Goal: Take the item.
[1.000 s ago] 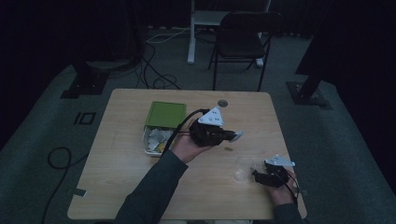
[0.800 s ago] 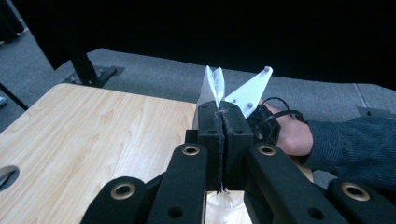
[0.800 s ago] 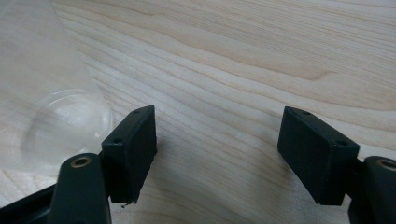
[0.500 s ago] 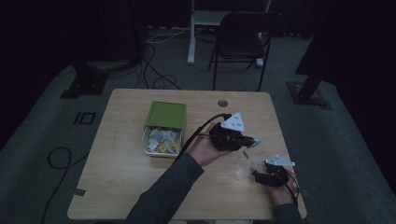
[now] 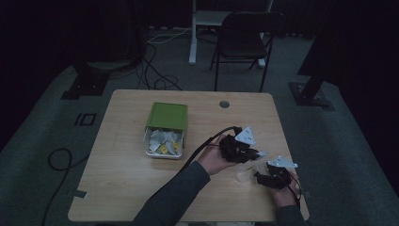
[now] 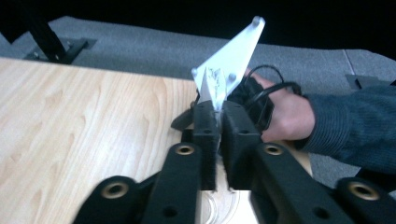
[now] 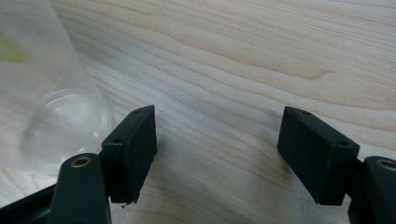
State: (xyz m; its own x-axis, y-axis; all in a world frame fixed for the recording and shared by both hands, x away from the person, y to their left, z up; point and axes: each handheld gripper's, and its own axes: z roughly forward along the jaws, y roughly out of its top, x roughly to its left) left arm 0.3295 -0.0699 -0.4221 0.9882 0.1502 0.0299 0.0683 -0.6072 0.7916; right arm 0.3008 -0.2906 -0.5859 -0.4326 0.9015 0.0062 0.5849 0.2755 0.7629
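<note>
Cup of clear plastic [image 5: 244,174] is seen on the pale wooden table [image 5: 131,188], just below and near of the left gripper [image 5: 254,154]. Its jaws have just been opening to a slim gap, and nothing is made out between them. The right gripper [image 5: 261,178], spread wide and empty, is held just right of the cup.

Open tool [image 7: 217,154] over wooden table [image 7: 261,56], clear cup [image 7: 42,107] beside one jaw.

Pale blond woodgrain tabletop [image 5: 131,183], and a bright green box [image 5: 167,115] stuffed with white and yellow scraps [image 5: 163,141]. The cup [image 5: 244,173] is see-through with a faint greenish smudge. Both claws are matte black: left claw [image 5: 254,154], right claw [image 5: 259,176]. Light grey plates on top, dark grey sleeve [image 5: 174,197].
</note>
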